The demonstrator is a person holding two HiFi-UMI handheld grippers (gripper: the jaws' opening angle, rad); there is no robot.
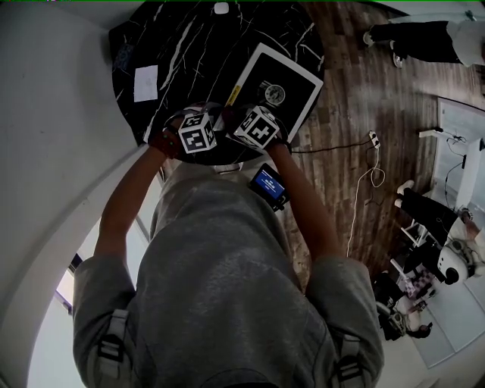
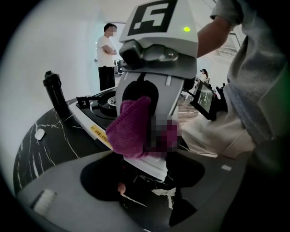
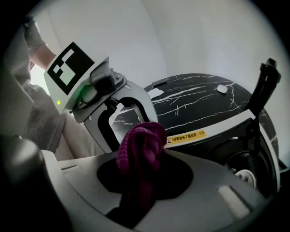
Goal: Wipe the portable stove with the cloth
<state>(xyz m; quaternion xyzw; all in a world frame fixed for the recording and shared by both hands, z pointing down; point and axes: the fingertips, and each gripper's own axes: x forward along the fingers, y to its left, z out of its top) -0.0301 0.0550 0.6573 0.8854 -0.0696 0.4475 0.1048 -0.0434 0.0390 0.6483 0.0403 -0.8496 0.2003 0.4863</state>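
While the right hand-held gripper [image 3: 141, 179] has its jaws closed on a magenta knitted cloth [image 3: 141, 142], which bunches up out of them in a thick fold, the left hand-held gripper [image 2: 146, 188] stands with its jaws apart and nothing between them; only dark table top shows below. The two face each other closely at the near edge of the table [image 1: 178, 45], and the cloth hangs between them. Whether the cloth touches anything beneath it cannot be told.

Just beyond them lies the portable stove [image 1: 279, 85], white-rimmed with a black top and a round burner. A yellow label runs along the side that is turned toward the grippers. The cloth is held near the stove's closest corner.

The table is round and black with white veins. A dark bottle [image 2: 54, 93] stands upright on it past the stove. A small white object [image 1: 221, 8] rests at the far edge, and a white card [image 1: 145, 82] lies well to the left. A person [image 2: 107, 59] stands in the background.
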